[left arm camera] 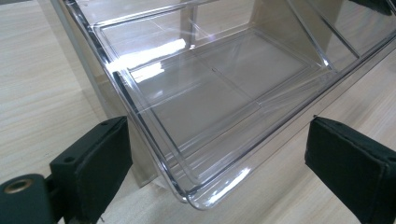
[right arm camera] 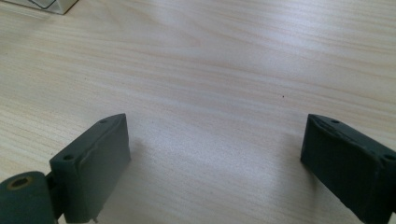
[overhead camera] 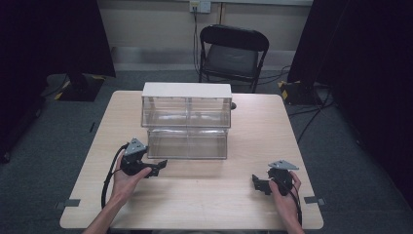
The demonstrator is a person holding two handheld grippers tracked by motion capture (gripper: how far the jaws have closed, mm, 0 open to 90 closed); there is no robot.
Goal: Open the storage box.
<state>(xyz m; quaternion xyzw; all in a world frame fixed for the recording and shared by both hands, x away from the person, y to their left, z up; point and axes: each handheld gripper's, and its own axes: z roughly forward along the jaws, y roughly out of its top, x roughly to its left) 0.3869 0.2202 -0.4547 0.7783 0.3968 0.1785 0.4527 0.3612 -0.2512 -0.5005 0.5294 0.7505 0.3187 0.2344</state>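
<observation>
Light wood table [overhead camera: 195, 204], person at the near edge with a gripper in each hand. Clear plastic drawer unit [overhead camera: 186, 112] with white top sits at table centre toward the far side; two tiers, the lower drawer [overhead camera: 187, 144] pulled out toward the near side, looks empty.

Left gripper [overhead camera: 158, 168] is just beside the near-left corner of the pulled-out drawer, held by the left hand [overhead camera: 127, 179], black cable looping off to the near left. In the left gripper view its jaws stand wide apart, nothing between the pads, and the drawer's rounded clear corner [left arm camera: 191, 196] sits between them, not touching either pad.

Right gripper [overhead camera: 258, 184] is at the near right of the table, well apart from the drawer unit, held by the right hand [overhead camera: 285, 195]. In the right gripper view the jaws are spread wide over bare tabletop [right arm camera: 210, 93], holding nothing.

Black folding chair [overhead camera: 233, 51] stands beyond the far edge of the table, on grey carpet.
</observation>
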